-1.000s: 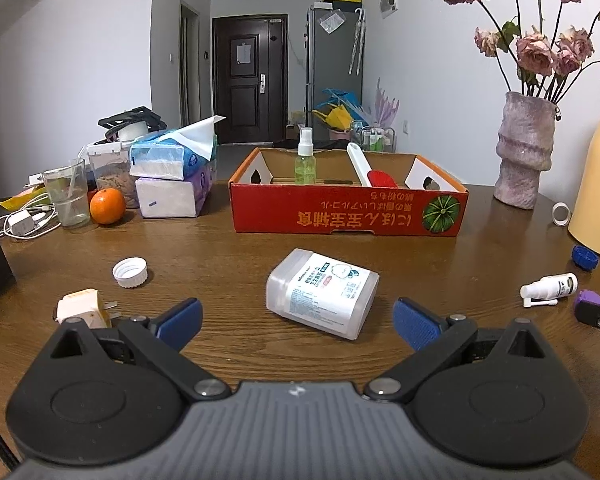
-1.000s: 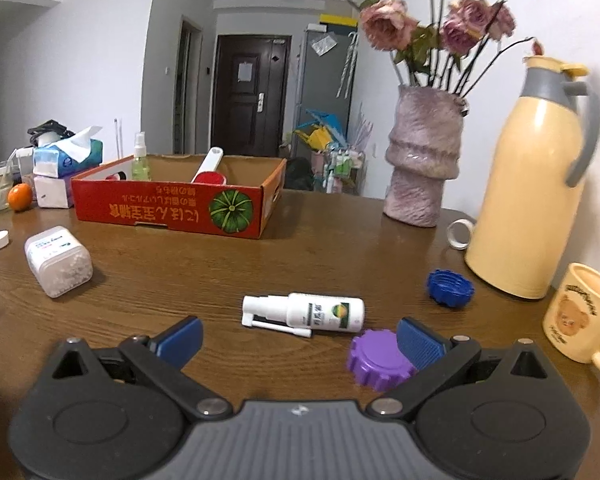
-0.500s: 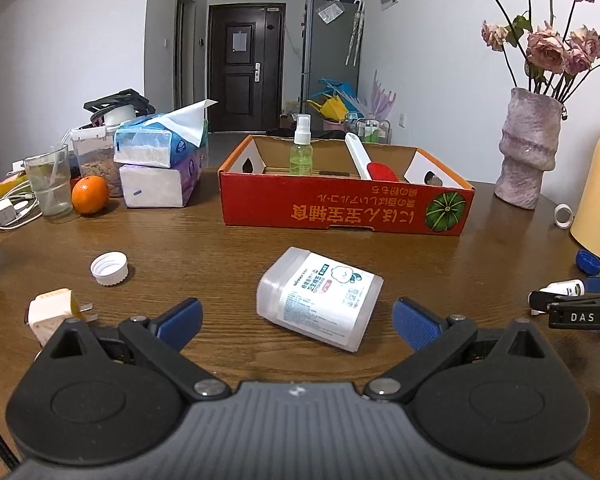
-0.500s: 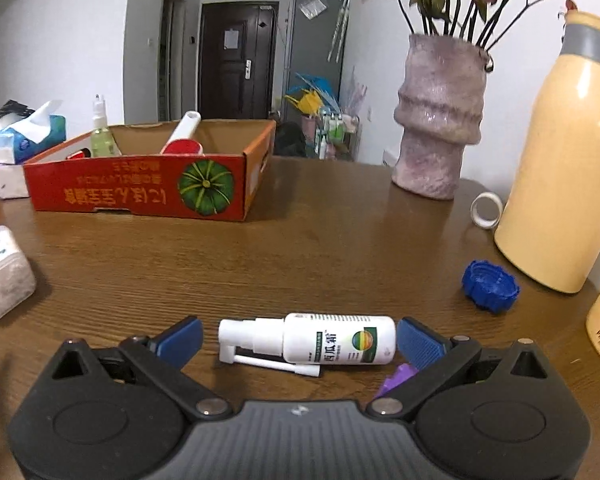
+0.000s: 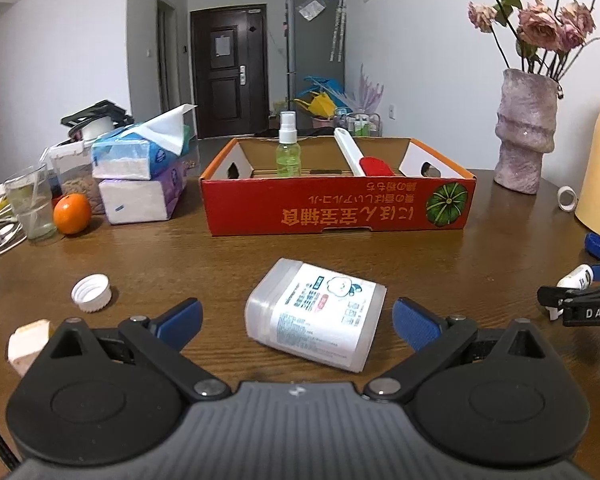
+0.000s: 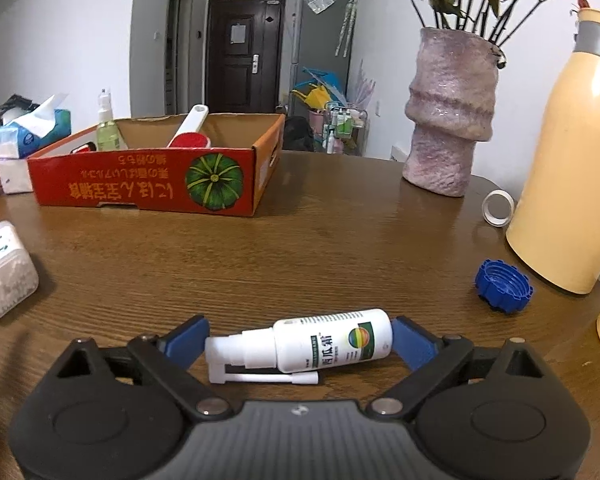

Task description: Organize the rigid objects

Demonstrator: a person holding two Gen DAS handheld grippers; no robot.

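- Broadly, you are early in the job: the red cardboard box [image 5: 336,210], well ahead of both pairs of fingers, holds only a green spray bottle [image 5: 288,148] and a white-handled red brush [image 5: 360,158], while most loose pieces are not yet put away on the wooden table [image 5: 220,256].
- Your left gripper [image 5: 296,320] stands wide open and holds nothing; the clear plastic container [image 5: 314,314] lies on its side between the blue fingers, nearer the right one, with a gap on both sides.
- Judging by that, the container is lined up for a grasp, but you have not yet closed on it.
- Your right gripper [image 6: 300,338] has its fingers drawn in around the small white nasal spray bottle [image 6: 312,346], which lies crosswise between them, nozzle toward the left finger and base against the right one.
- Both ends look to be touching the pads, so I judge it pinched, though it appears to rest on the wood, not yet lifted.
- Smaller things remain: a blue cap [image 6: 504,286] ahead and right of your right fingers, and a white cap [image 5: 91,293] just left of your left ones.
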